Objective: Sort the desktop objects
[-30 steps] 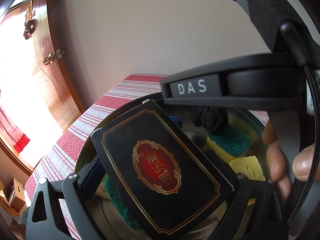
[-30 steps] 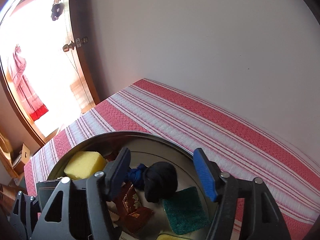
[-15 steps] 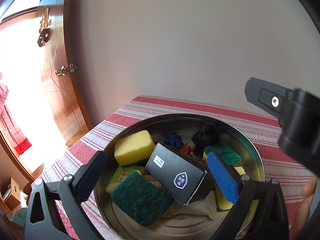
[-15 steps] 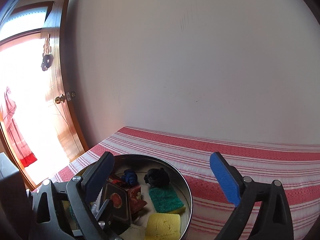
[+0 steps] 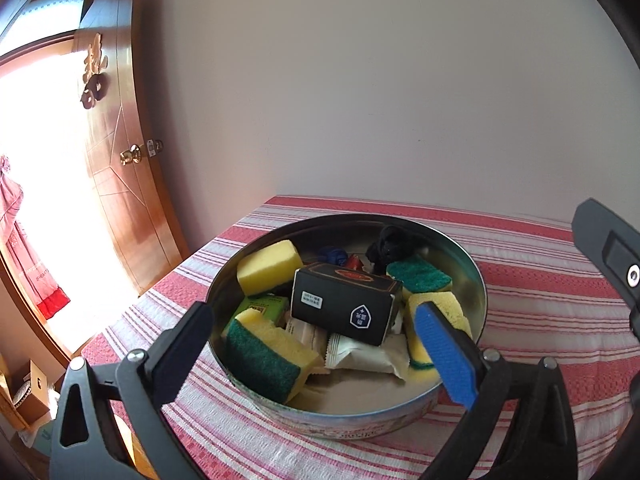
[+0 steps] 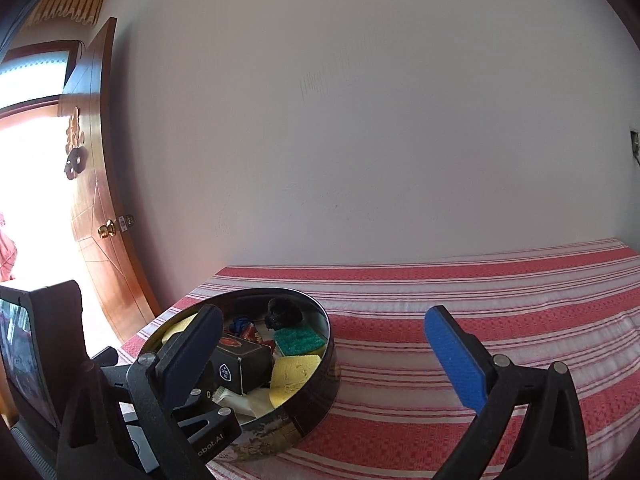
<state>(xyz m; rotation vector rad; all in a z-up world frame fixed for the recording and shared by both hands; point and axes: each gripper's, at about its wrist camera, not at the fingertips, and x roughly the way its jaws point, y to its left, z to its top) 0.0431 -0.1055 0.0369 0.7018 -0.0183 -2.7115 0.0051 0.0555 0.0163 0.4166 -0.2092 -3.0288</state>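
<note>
A pale wall and a wooden door point(image 5: 120, 184) back a desk spread with a red-and-white striped cloth point(image 5: 540, 280). On that cloth stands a round metal tin point(image 5: 478, 276), and in it lies the black box point(image 5: 344, 304), resting on top of the heap, propped on white sachets point(image 5: 360, 354) and a green packet point(image 5: 266, 306). Its long axis runs roughly left to right across the left wrist view, slightly tilted, with a small label face turned toward the camera.

Around the box crowd the yellow-and-green sponges: one at the near left point(image 5: 268, 350), one at the far left point(image 5: 270, 266), one at the far right point(image 5: 418, 276) and one at the near right point(image 5: 434, 320). A black bundle point(image 5: 390, 242) and a blue one point(image 5: 334, 255) lie at the far side.

The left tongs point(image 5: 316, 354) stand wide apart and empty, poised over the near rim of the tin, the box straight ahead between the two fingers. The right tongs point(image 6: 324, 360) are likewise wide and hold nothing; from them the tin point(image 6: 328, 344) sits off to the left, with bare striped cloth ahead. The left tongs look the nearer to the tin's contents. Since the box seems already sorted into the tin, the next pick probably lies outside these views.
</note>
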